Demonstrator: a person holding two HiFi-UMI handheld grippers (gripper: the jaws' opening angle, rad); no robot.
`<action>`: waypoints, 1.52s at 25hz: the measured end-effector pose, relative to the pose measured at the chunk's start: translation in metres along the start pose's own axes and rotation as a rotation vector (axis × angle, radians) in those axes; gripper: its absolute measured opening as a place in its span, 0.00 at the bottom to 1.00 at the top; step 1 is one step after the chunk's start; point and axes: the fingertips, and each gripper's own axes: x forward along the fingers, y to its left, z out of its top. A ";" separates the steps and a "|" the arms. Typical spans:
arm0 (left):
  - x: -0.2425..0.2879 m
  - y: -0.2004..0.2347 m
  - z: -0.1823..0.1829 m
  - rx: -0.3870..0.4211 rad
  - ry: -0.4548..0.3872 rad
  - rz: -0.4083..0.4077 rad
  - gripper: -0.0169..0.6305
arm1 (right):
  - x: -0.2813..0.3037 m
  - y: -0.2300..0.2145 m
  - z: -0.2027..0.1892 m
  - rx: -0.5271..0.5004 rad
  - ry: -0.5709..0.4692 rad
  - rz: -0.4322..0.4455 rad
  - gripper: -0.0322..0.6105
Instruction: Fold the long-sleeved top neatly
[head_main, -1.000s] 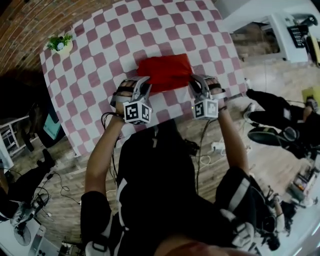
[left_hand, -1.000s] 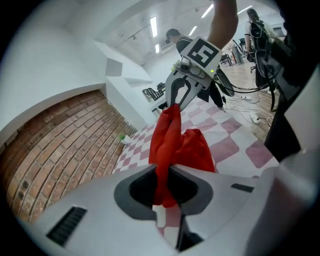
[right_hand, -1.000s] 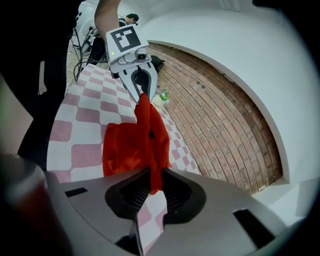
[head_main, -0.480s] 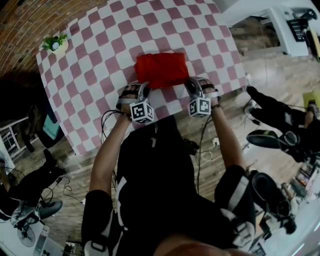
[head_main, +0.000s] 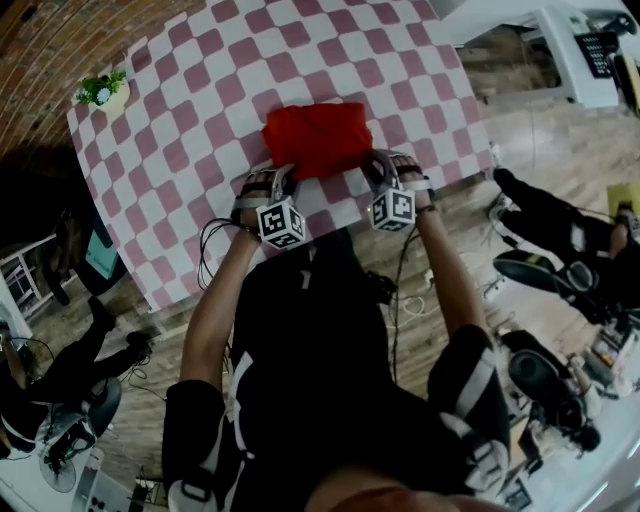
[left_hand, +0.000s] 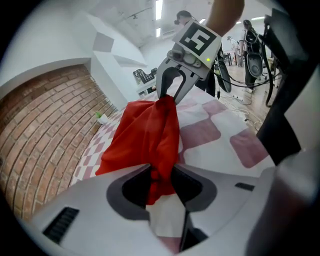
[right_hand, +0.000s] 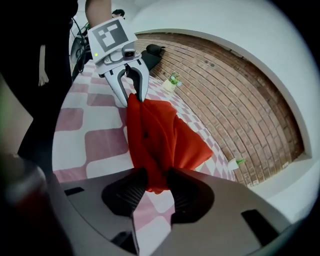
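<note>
Subject: one red long-sleeved top (head_main: 318, 138), folded into a compact, roughly rectangular bundle. It lies on the counter (head_main: 200, 90), which is covered by a pink-and-white checked cloth. In the head view the bundle sits at 12 o'clock from the person, close to the counter's near edge.

Left gripper (left_hand: 161, 169): positioned at the bundle's 7 o'clock corner. Its fingers (left_hand: 200, 187) have just been opening and stand apart. A fold of red fabric hangs in the gap between them, and checked cloth shows through the open part of the gap below it. No firm pinch is evident.

Right gripper (right_hand: 157, 174): positioned at the bundle's 5 o'clock corner. Its fingers (right_hand: 120, 192) have likewise just been opening and stand parted. A bunched end of the top sits between them and brushes their inner faces.

Each gripper view shows the opposite gripper at 12 o'clock, at the far end of the same fabric edge. The near edge of the top therefore runs from one gripper to the other. Both grippers point downward toward the counter.

Surroundings: a small potted plant (head_main: 103, 92) stands at 10 o'clock from the top, well apart from it, near the counter's far left corner. A brick wall (right_hand: 235, 95) rises beyond the counter. The floor (head_main: 550, 150) at 3 o'clock is wood.
</note>
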 end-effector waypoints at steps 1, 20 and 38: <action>-0.003 -0.004 0.001 -0.020 -0.002 -0.030 0.23 | -0.004 0.002 0.001 0.019 0.000 0.026 0.25; -0.013 0.060 0.046 -0.247 -0.115 -0.104 0.32 | -0.002 -0.123 0.019 0.230 -0.047 0.178 0.33; 0.030 0.033 0.028 -0.386 -0.028 -0.196 0.32 | 0.076 -0.139 0.016 0.302 -0.146 0.456 0.10</action>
